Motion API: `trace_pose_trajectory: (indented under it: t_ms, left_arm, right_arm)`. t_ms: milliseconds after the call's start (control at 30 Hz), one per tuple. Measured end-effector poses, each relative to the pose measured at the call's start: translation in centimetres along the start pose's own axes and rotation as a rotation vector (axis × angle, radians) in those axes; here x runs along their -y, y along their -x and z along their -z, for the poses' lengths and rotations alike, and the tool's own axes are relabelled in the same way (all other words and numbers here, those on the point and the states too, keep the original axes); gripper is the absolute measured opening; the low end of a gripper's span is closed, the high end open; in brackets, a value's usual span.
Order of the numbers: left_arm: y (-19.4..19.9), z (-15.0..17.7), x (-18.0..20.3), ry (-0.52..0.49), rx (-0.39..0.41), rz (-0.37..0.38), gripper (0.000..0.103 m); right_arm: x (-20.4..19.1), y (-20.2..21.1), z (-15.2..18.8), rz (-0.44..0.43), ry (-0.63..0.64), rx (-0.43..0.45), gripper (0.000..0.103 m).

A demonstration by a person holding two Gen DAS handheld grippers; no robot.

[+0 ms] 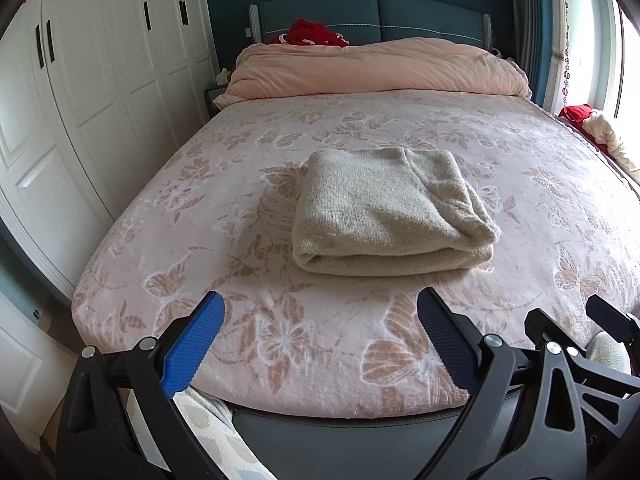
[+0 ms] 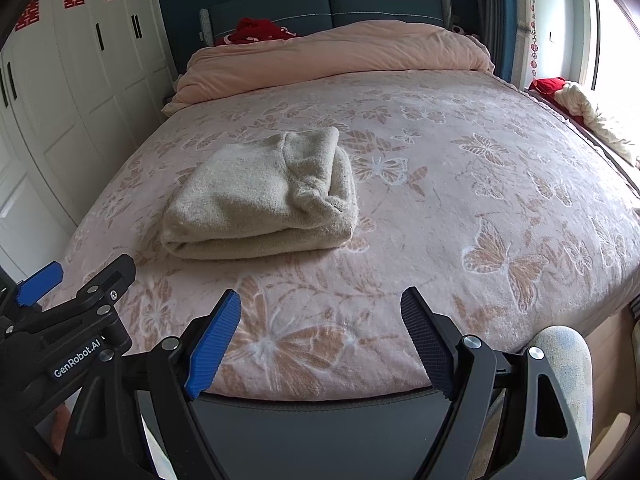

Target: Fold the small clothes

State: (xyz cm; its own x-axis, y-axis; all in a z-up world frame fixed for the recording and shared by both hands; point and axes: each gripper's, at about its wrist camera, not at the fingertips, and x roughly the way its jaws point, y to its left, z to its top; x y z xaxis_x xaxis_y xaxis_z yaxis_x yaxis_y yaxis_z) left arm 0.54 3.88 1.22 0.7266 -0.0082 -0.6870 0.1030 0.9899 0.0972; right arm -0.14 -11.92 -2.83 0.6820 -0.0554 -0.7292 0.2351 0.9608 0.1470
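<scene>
- Your left tongs (image 1: 320,320) stand wide apart and hold nothing, hovering over the near edge of the bed (image 1: 400,120).
- Your right tongs (image 2: 320,320) are spread wide too, also bare, just beside the left pair at the foot of the bed.
- The folded sweater (image 1: 390,210) lies flat on the butterfly-patterned blanket (image 1: 248,184), ahead of your left tongs and a little to their right, well apart from the fingertips.
- From your right tongs the sweater sits ahead and to the left, its folded edge facing you, touched by neither pair.
- Beyond the sweater, farther from both tongs, a pink quilt (image 1: 376,68) is bunched against the headboard (image 1: 372,16).
- A white wardrobe (image 1: 100,80) stands to the left of your left tongs.
</scene>
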Motion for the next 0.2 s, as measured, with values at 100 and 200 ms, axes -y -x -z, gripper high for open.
trace_pose_trajectory:
  t_ms: [100, 200]
  left_arm:
    - [-0.02, -0.01, -0.09, 0.009, -0.004, 0.0, 0.094]
    - [-0.1, -0.02, -0.13, 0.005, -0.008, -0.006, 0.093]
  right_arm:
    - [-0.07, 0.1, 0.0, 0.003, 0.003, 0.005, 0.08]
    - [-0.21, 0.1, 0.04, 0.005, 0.002, 0.006, 0.08]
